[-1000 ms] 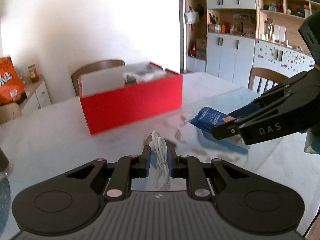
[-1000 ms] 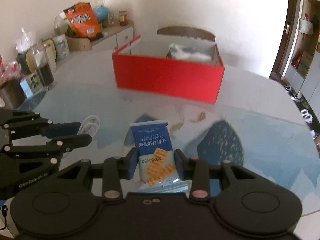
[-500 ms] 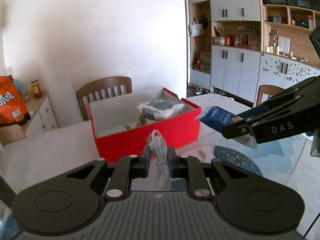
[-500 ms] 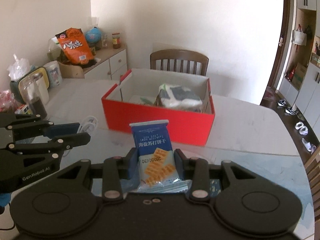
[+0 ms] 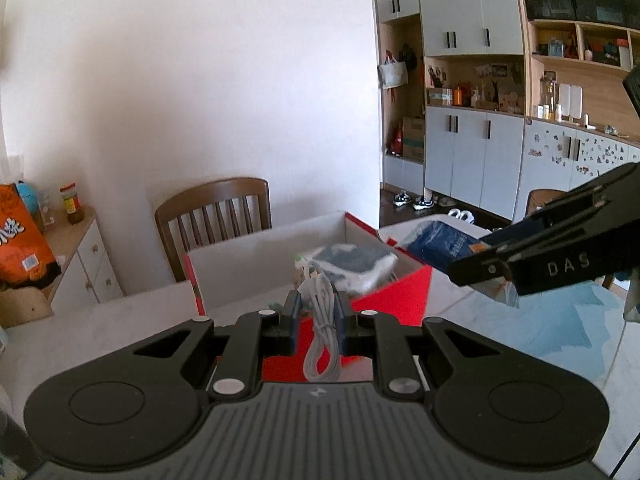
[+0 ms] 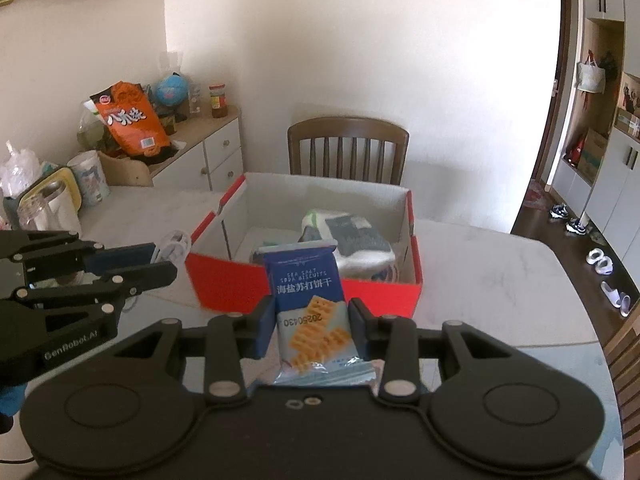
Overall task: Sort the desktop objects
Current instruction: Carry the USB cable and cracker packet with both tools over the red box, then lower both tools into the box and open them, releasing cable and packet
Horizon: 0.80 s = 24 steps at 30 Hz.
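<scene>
Likely snag: left gripper (image 5: 316, 312) clenching dangling white cable (image 5: 320, 332), right gripper (image 6: 311, 322) pinching biscuit packet (image 6: 310, 300), red box (image 6: 304, 284) rim at 12 o'clock catching either.

White coiled cable (image 5: 321, 322) and upright blue biscuit packet (image 6: 310, 303) held near open red box (image 6: 304, 284).

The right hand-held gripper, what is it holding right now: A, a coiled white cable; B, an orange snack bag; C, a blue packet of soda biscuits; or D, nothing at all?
C: the right wrist view shows the right hand-held gripper shut on the blue packet of soda biscuits, in front of the red cardboard box; the coiled white cable sits in the left hand-held gripper.
</scene>
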Each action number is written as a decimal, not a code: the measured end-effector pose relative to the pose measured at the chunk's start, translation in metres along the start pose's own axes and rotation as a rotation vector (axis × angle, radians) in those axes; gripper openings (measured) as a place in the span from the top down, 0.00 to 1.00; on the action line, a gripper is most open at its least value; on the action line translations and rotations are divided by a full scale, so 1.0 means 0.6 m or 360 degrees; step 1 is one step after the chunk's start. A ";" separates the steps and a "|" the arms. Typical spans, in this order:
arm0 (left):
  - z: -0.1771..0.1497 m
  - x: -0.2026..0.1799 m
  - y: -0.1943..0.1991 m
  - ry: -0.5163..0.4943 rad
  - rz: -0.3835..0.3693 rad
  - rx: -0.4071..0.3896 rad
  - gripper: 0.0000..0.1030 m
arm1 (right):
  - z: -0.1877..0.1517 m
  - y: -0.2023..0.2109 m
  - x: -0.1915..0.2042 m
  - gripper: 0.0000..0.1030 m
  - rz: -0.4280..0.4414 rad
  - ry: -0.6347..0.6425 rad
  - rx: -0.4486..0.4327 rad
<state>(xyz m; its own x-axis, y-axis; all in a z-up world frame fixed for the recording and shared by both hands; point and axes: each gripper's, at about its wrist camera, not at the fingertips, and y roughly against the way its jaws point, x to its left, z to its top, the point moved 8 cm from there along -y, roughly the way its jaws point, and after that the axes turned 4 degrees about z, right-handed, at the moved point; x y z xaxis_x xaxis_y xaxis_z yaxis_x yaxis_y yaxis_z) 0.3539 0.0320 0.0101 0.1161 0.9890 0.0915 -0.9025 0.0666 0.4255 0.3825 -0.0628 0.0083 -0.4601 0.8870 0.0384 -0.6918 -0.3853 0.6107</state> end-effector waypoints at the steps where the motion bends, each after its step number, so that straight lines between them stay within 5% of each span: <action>1: 0.006 0.005 -0.006 0.0007 -0.0006 0.0002 0.84 | 0.005 -0.003 -0.001 0.63 -0.0002 0.0001 -0.0002; 24: 0.072 0.125 -0.188 0.0142 -0.0059 0.0151 0.84 | 0.088 -0.123 -0.007 0.63 0.0015 -0.0039 0.0014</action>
<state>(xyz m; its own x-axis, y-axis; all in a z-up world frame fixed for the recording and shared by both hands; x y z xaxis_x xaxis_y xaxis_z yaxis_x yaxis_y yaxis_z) 0.4822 0.0928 0.0078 0.1077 0.9942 -0.0046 -0.8544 0.0949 0.5109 0.4650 -0.0244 0.0049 -0.4530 0.8892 0.0634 -0.6825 -0.3917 0.6171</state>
